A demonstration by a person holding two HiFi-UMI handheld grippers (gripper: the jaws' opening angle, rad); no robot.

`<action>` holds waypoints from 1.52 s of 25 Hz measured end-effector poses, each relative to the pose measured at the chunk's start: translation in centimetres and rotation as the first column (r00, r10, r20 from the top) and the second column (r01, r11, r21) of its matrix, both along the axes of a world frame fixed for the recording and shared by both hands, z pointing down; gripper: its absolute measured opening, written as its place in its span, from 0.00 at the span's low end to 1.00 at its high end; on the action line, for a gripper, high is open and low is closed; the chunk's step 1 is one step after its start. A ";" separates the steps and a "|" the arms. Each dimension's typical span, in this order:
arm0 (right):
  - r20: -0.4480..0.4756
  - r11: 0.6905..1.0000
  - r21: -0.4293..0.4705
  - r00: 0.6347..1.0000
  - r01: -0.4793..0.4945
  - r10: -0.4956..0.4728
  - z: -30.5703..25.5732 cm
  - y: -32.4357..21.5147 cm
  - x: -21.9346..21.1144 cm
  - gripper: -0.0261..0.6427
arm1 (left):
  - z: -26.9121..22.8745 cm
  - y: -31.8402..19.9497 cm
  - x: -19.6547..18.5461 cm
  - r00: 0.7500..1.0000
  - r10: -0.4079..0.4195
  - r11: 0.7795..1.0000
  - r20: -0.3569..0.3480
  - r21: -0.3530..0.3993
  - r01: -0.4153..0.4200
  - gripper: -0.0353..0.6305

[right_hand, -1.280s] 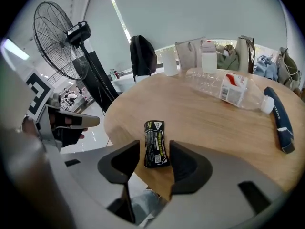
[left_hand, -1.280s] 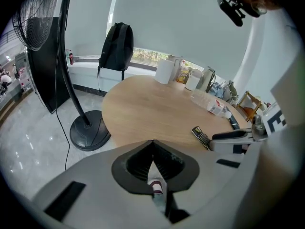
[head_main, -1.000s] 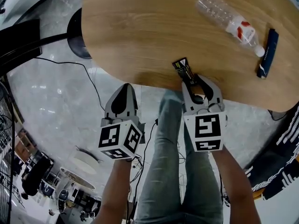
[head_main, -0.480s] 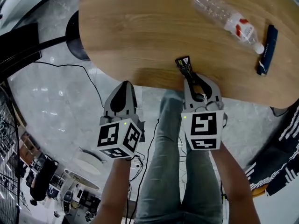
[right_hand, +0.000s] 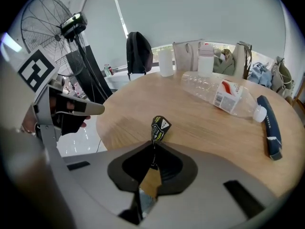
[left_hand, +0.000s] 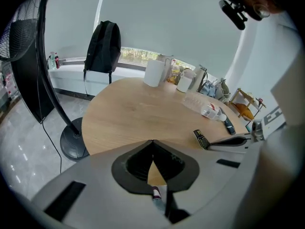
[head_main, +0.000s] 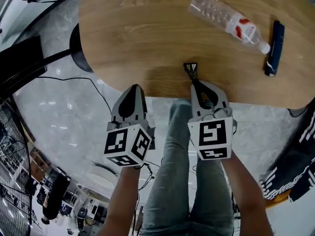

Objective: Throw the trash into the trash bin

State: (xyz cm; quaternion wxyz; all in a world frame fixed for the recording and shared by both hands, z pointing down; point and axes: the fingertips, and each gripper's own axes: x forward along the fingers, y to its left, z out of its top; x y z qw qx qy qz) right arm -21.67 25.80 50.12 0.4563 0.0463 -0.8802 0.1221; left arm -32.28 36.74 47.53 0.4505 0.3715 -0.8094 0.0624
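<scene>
Wood, light brown and smooth, makes the top of the round table [head_main: 142,33]. Under it is a shiny grey floor [head_main: 59,117]. The black foot of a tall fan [head_main: 78,38] stands by the table's edge. A black backpack [left_hand: 102,44] sits on a ledge by the window.

On the table lie a clear plastic bottle [head_main: 224,17] with a red and white label and, just beside its cap, a long dark blue packet [head_main: 273,47].

The trash is a small black wrapper [head_main: 190,69] with yellow and green print, thin and crinkled. It is at the table's near edge. The right gripper [head_main: 195,84] has just been closing its fingers, and they pinch the wrapper's near end. The left gripper [head_main: 134,88] hangs over the floor beside the table, with its fingers pressed together and nothing in them.
</scene>
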 end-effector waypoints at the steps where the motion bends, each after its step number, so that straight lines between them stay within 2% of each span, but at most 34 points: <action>1: 0.007 1.000 -0.004 1.000 -0.017 0.017 -0.4 -0.3 0.0 0.07 | -0.1 -0.4 -0.1 1.000 0.009 1.000 0.000 0.003 -0.009 0.08; 9: 0.059 0.983 -0.031 0.982 -0.178 0.180 -4.2 -3.8 1.0 0.07 | -2.4 -5.0 -0.1 0.993 0.115 0.993 0.010 0.032 -0.115 0.08; 16: 0.084 0.936 -0.015 0.932 -0.353 0.353 -8.7 -7.9 3.7 0.07 | -6.3 -10.7 0.7 0.971 0.237 0.968 0.036 0.082 -0.239 0.08; 21: 0.124 0.861 0.004 0.855 -0.509 0.504 -11.2 -11.4 7.1 0.07 | -8.6 -15.4 2.0 0.947 0.313 0.939 0.066 0.126 -0.319 0.08; 25: 0.144 0.783 0.001 0.775 -0.622 0.615 -12.6 -14.3 11.0 0.07 | -9.9 -19.5 5.2 0.917 0.392 0.906 0.079 0.141 -0.399 0.08; 31: 0.162 0.667 -0.002 0.658 -0.745 0.735 -13.4 -19.3 19.1 0.07 | -10.8 -26.2 12.3 0.866 0.492 0.851 0.090 0.163 -0.500 0.08; 38: 0.165 0.563 0.009 0.557 -0.826 0.814 -14.0 -24.0 30.0 0.07 | -10.6 -33.1 22.9 0.792 0.604 0.774 0.086 0.174 -0.609 0.08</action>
